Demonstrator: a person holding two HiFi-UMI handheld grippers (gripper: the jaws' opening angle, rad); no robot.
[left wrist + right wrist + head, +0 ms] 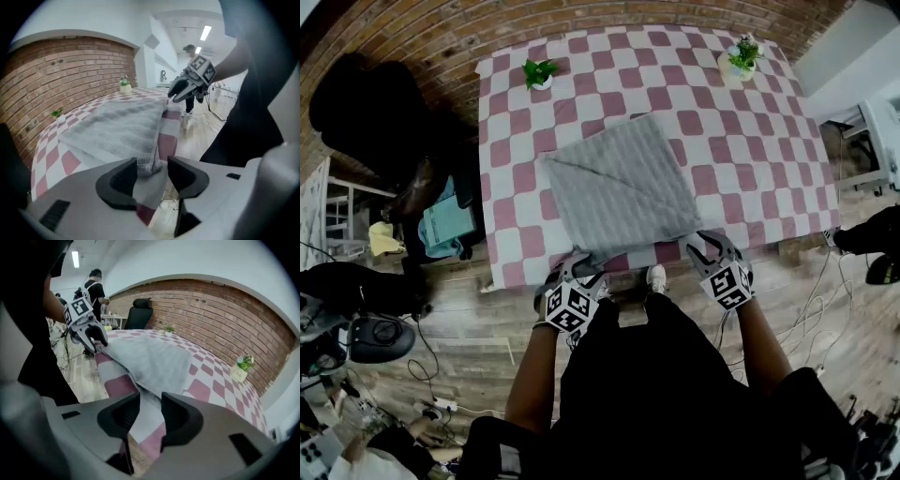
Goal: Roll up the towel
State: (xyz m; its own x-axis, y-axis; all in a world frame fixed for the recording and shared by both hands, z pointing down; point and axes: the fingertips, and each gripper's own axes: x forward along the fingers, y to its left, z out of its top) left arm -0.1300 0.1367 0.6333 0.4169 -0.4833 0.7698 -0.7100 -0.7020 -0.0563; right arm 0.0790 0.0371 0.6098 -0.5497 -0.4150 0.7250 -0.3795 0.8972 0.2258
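Note:
A grey ribbed towel (623, 183) lies flat and folded on the pink-and-white checked table (741, 141), reaching its near edge. My left gripper (581, 267) is at the towel's near left corner. In the left gripper view that corner (152, 161) hangs between the jaws of the left gripper (152, 172), resting by the left pad, with a gap to the right pad. My right gripper (710, 248) is at the near right corner. In its own view the right gripper (150, 416) stands slightly open over the table's edge, the towel (150, 357) just beyond its tips.
Two small potted plants (539, 73) (741, 56) stand at the table's far corners. A black chair (366, 112) and bags are on the left, a white frame (881, 141) on the right. Cables cross the wooden floor. People (96, 282) stand in the background.

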